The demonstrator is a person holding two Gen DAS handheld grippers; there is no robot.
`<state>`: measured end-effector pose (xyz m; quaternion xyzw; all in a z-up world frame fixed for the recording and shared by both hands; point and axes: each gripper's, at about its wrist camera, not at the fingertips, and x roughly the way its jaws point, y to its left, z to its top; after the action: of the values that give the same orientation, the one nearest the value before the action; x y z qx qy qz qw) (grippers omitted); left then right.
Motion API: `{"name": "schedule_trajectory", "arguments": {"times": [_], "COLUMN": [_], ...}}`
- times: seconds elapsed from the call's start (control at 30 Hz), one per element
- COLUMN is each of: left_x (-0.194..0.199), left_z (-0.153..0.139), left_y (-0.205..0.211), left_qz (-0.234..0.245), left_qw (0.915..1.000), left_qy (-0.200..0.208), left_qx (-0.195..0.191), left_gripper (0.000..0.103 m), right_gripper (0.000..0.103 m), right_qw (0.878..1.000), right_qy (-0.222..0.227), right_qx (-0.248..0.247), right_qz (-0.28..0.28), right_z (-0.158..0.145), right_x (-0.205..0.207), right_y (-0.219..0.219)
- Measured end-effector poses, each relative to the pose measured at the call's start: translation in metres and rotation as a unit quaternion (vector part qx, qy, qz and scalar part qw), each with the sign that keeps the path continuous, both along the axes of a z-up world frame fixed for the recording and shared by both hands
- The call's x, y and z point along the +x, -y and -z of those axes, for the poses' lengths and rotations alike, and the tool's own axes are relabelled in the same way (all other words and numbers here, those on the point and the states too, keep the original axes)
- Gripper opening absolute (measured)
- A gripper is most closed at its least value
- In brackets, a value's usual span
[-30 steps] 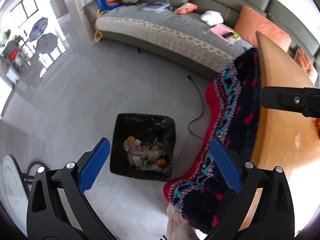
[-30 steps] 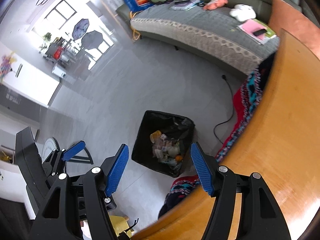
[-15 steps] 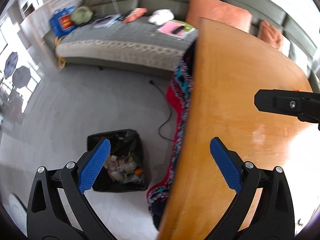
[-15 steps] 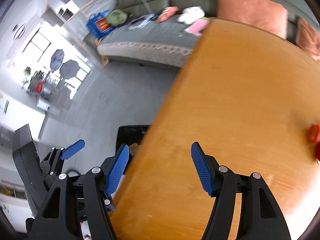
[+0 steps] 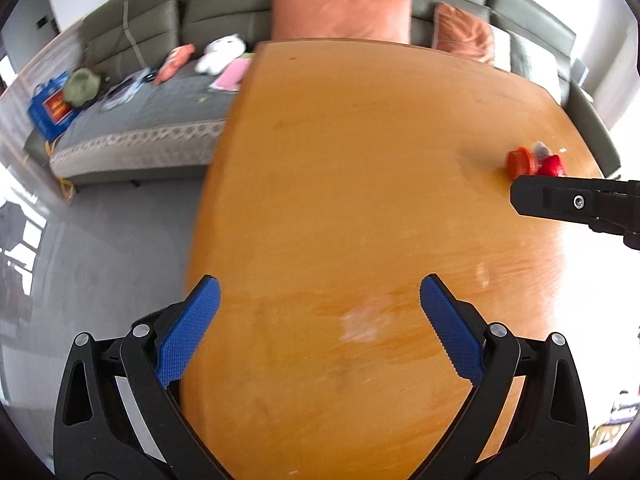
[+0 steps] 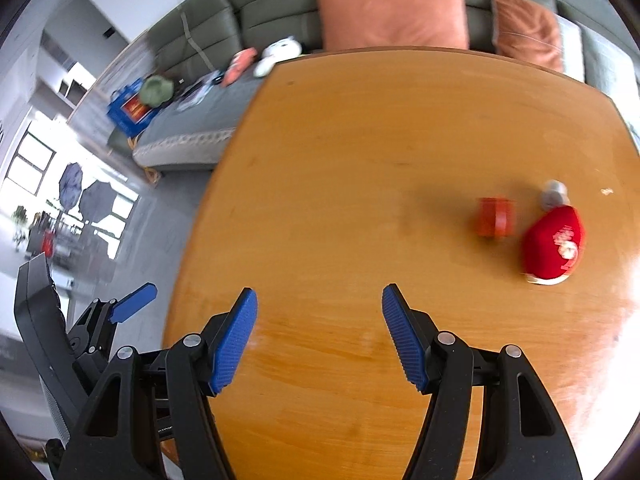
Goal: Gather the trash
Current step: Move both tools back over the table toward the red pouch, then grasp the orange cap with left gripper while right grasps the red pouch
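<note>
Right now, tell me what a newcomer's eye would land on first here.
The broad orange wooden table fills most of both views. On its right side lies a small cluster of litter: a red packet, an orange-red cap-like piece and a small grey scrap. Beyond the far edge, two salmon cushions stand out on the grey-green sofa.

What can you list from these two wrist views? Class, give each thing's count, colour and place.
table: one, orange-brown wood, filling the middle.
small round piece: one, orange-red, on the table's right part.
crumpled packet: one, red, just right of it.
small lump: one, grey, behind the packet; blurred.
sofa: one, grey-green, behind the table.
cushions: two, salmon, on the sofa.
soft toy: one, white, on the sofa seat.
bag: one, blue, at the sofa's left end.
left gripper: fingers black with blue pads, open, empty.
right gripper: same, open, empty.
</note>
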<state>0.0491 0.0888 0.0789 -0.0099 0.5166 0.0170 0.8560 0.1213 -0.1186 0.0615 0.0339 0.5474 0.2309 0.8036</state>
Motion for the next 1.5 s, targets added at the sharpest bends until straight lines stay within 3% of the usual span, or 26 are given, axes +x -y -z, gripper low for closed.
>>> {"name": "schedule_trajectory", "arguments": {"times": [0.4,0.67,0.83,1.03,1.23,1.3,1.33,1.5], "left_x": [0.04,0.066,0.08,0.094,0.106,0.109,0.109,0.119], "left_z": [0.007,0.014,0.02,0.027,0.034,0.036,0.036,0.041], "left_y": [0.085,0.114,0.127,0.138,0.15,0.155,0.155,0.164], "left_qz": [0.054,0.068,0.074,0.081,0.091,0.095,0.097,0.106], "left_qw": [0.9985,0.9975,0.997,0.9963,0.9951,0.9945,0.9943,0.993], "left_qy": [-0.009,-0.017,-0.022,-0.03,-0.038,-0.039,-0.039,-0.043], "left_qx": [-0.007,-0.005,-0.002,-0.006,-0.012,-0.017,-0.019,-0.029], "left_gripper": [0.097,0.097,0.097,0.097,0.097,0.097,0.097,0.097], "right_gripper": [0.066,0.066,0.066,0.074,0.078,0.075,0.065,0.052], "right_qw": [0.997,0.988,0.982,0.975,0.975,0.976,0.978,0.981], "right_qy": [-0.009,-0.029,-0.051,-0.067,-0.076,-0.08,-0.08,-0.063], "right_qx": [-0.005,-0.021,-0.027,-0.021,-0.019,-0.01,0.002,0.005], "right_qz": [0.071,0.15,0.178,0.211,0.207,0.2,0.192,0.184], "right_z": [0.011,0.032,0.053,0.069,0.079,0.081,0.081,0.071], "right_x": [0.029,0.06,0.08,0.096,0.103,0.107,0.107,0.102], "right_y": [0.093,0.15,0.162,0.158,0.155,0.154,0.153,0.16]}}
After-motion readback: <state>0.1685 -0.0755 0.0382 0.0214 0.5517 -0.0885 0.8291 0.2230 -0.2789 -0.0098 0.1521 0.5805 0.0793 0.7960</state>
